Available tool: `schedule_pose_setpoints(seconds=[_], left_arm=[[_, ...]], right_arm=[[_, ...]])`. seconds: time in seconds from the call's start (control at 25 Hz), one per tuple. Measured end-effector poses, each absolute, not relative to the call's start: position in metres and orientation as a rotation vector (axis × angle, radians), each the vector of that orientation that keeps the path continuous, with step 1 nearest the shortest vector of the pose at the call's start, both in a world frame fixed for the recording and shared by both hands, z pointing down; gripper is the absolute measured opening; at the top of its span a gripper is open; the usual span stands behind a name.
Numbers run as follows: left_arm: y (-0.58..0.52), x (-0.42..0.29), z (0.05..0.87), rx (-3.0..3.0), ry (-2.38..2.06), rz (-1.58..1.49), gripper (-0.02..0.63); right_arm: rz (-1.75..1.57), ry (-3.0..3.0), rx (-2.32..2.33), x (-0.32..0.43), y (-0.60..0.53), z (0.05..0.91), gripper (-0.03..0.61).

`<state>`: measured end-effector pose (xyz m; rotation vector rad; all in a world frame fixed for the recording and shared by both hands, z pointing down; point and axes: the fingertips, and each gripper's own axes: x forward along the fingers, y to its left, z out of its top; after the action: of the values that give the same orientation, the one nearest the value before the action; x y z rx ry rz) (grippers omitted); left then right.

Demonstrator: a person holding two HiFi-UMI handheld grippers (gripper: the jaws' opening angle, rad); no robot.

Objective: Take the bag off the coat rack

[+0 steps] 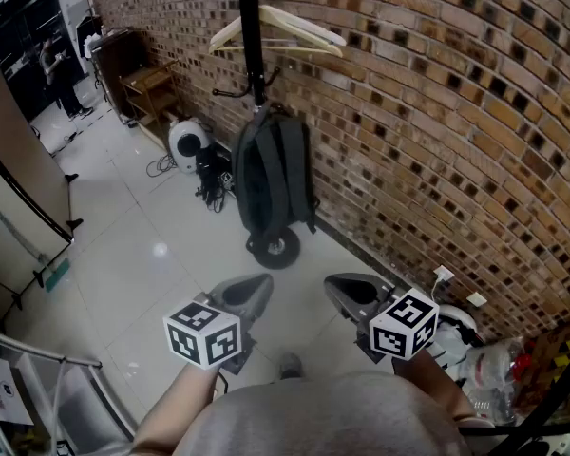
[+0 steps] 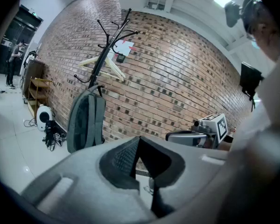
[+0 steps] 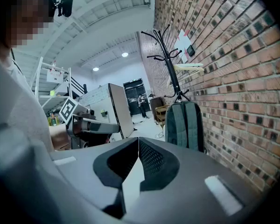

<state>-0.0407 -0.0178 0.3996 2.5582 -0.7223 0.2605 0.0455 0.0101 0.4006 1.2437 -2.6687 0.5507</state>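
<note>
A dark grey backpack point(image 1: 271, 183) hangs by its top loop from a black coat rack point(image 1: 252, 36) against the brick wall. A wooden hanger point(image 1: 283, 25) hangs higher on the same rack. My left gripper point(image 1: 256, 291) and right gripper point(image 1: 340, 291) are held low, side by side, well short of the bag, both shut with nothing in them. The left gripper view shows the backpack point(image 2: 86, 122) far ahead at the left, beyond the closed jaws. In the right gripper view the backpack point(image 3: 184, 125) hangs ahead at the right, by the wall.
The rack's round base point(image 1: 274, 247) rests on the white floor under the bag. A white round appliance point(image 1: 188, 142) and tangled cables point(image 1: 209, 183) lie left of it. A wooden shelf point(image 1: 152, 88) stands further back. Plastic bags point(image 1: 494, 373) lie at the lower right.
</note>
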Motion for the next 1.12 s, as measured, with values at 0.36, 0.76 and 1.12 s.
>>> schedule_pose_setpoints(seconds=[0.36, 0.76, 1.12], left_arm=[[-0.136, -0.05, 0.394, 2.559, -0.753, 0.266, 0.002], [-0.227, -0.044, 0.407, 2.47, -0.888, 0.282, 0.0], [-0.281, -0.066, 0.423, 2.382, -1.01, 0.323, 0.002]], right_arm=[[0.552, -2.708, 1.263, 0.037, -0.112, 0.387, 0.028], [0.675, -2.833, 1.321, 0.065, -0.254, 0.381, 0.114], [0.771, -2.863, 1.376, 0.041, -0.373, 0.39, 0.164]])
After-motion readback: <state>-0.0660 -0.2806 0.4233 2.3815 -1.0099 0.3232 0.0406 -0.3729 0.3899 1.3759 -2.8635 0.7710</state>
